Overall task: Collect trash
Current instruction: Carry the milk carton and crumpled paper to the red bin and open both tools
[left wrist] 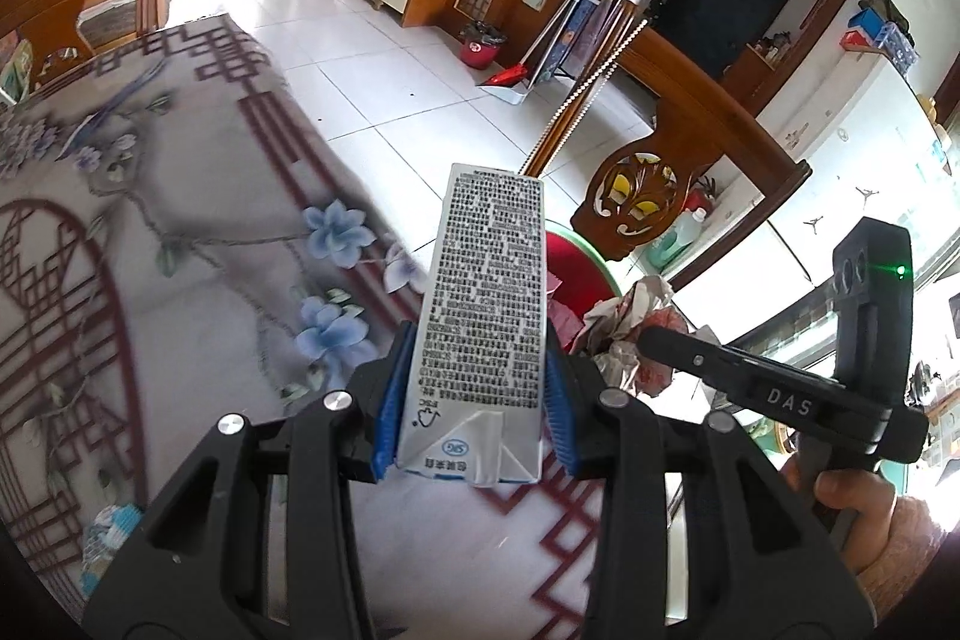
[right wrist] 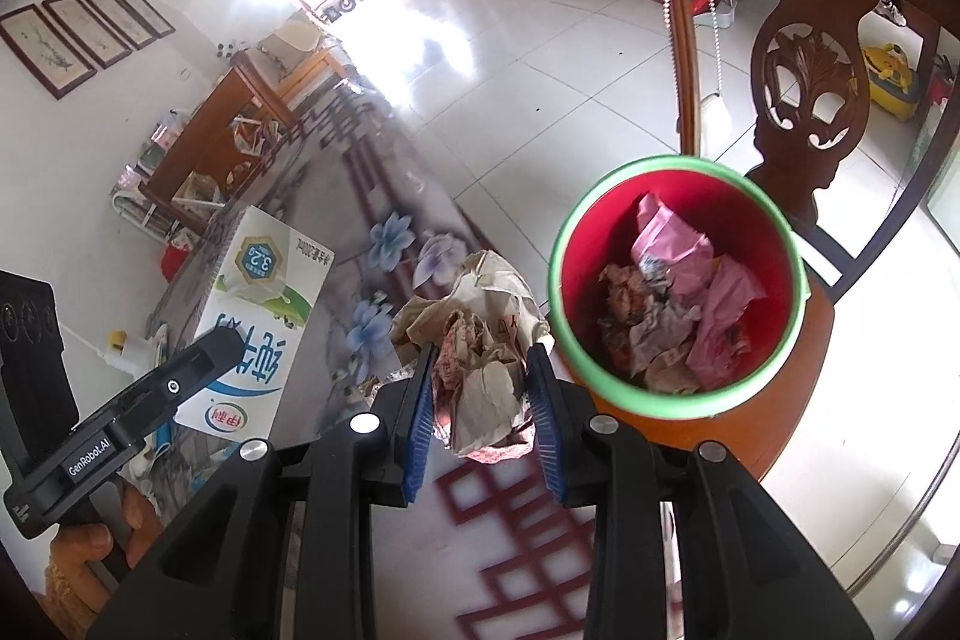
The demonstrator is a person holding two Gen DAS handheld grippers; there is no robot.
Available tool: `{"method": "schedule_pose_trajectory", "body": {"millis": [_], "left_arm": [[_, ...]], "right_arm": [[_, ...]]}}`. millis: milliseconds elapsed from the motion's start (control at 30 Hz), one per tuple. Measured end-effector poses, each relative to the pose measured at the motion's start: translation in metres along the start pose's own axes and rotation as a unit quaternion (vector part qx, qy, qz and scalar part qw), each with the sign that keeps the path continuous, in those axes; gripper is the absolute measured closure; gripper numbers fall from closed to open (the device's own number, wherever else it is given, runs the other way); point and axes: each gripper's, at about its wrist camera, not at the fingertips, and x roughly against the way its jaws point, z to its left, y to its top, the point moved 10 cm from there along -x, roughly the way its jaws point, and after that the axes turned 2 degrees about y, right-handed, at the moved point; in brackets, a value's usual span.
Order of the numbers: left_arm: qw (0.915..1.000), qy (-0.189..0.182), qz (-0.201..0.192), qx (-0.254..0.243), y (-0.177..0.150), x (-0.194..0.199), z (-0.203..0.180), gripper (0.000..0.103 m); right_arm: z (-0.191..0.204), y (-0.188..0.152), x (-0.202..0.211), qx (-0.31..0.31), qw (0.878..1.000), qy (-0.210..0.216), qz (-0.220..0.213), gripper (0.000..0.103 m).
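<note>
Carrying two pieces at once: left tongs (left wrist: 474, 400) clamped on a silver-and-white printed milk carton (left wrist: 486, 304), blue pads pressing both sides near its folded base, carton sticking out far past the tips; right tongs (right wrist: 483, 391) clamped on a crumpled wad of brown and printed paper (right wrist: 480, 340), pads biting its lower half, most of it bulging out above. Target looks like the round red bin with green rim (right wrist: 678, 280), sitting on a wooden chair seat (right wrist: 804, 358) just right of the floral-print table (left wrist: 180, 232) edge, already holding pink and grey wrappers. Both loads are over the table's right edge, near the bin but not above its mouth yet. Risks, my read: wad is loosely packed, so it could slip or shed a piece before reaching the rim; carton is long and held at one end, so it may pivot in the pads or catch the rim and bounce to the tiled floor (right wrist: 540, 58). Both tongs converge on one small opening, so a clash between them is likely if released together. A bump could also knock the bin off the seat.
</note>
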Motion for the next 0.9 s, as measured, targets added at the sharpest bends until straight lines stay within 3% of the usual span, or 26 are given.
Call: {"method": "schedule_pose_trajectory", "body": {"millis": [600,667,700,733,767,900], "left_arm": [[0.9991,-0.018,0.033,-0.021,0.024,-0.075,-0.064,0.065],[0.9985,-0.027,0.041,-0.026,0.025,-0.086,-0.073,0.064],[0.9981,-0.031,0.045,-0.028,0.026,-0.091,-0.077,0.053],[0.9982,-0.031,0.044,-0.029,0.027,-0.093,-0.079,0.031],[0.9986,-0.029,0.034,-0.028,0.03,-0.094,-0.081,0.024],[0.9987,-0.036,0.029,-0.02,0.028,-0.089,-0.079,0.02]], "right_arm": [[-0.077,0.05,0.011,-0.023,0.999,-0.015,-0.022,0.073],[-0.085,0.058,0.008,-0.026,0.999,-0.017,-0.025,0.067],[-0.088,0.062,0.009,-0.029,0.999,-0.016,-0.029,0.063],[-0.091,0.065,0.009,-0.033,0.999,-0.018,-0.033,0.045],[-0.095,0.07,0.009,-0.037,0.998,-0.019,-0.04,0.031],[-0.106,0.081,0.011,-0.042,0.997,-0.036,-0.052,0.029]]}}
